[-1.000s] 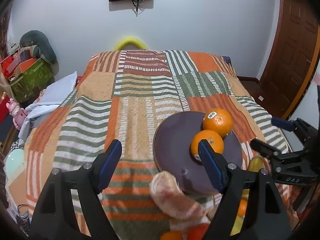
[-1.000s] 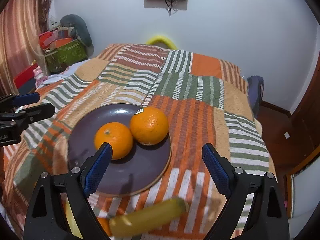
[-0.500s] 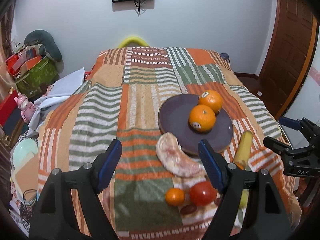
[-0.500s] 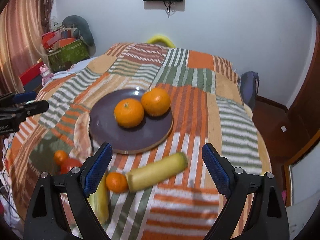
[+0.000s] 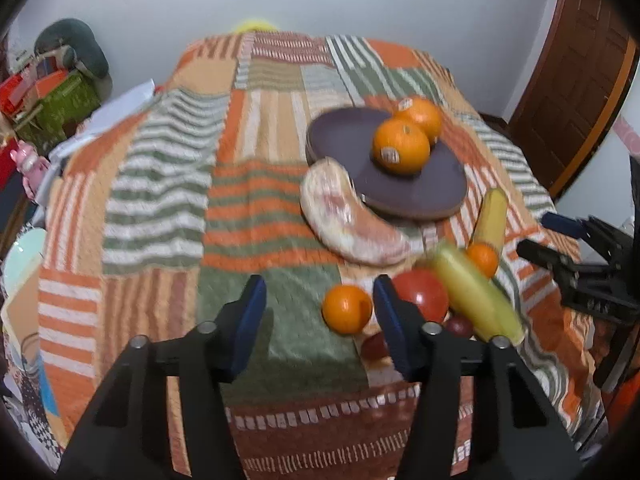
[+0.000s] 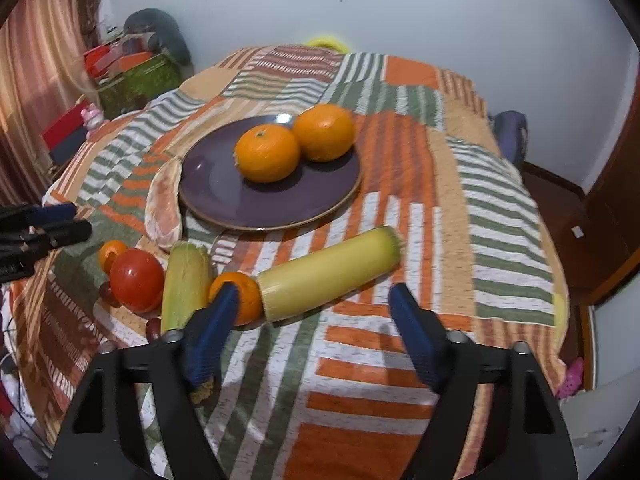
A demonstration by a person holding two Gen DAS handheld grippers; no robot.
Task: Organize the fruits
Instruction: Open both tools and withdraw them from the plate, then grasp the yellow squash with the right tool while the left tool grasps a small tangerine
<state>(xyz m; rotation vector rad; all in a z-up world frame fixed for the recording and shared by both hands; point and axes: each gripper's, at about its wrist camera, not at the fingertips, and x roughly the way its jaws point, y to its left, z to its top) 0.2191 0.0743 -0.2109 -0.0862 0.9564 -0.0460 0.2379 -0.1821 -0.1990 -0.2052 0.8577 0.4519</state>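
We had drawn both tools back from the plate (image 6: 224, 208), where two oranges (image 6: 267, 153) sat, bringing the loose fruit on the quilt (image 5: 160, 184) into view. Our left gripper (image 5: 318, 322) and right gripper (image 6: 310, 332) hung spread and empty. A small orange (image 5: 346, 309), tomato (image 5: 424, 294), corn cobs (image 6: 328, 270) and pomelo slice (image 5: 352, 220) lay unsorted beside the plate, likely next.
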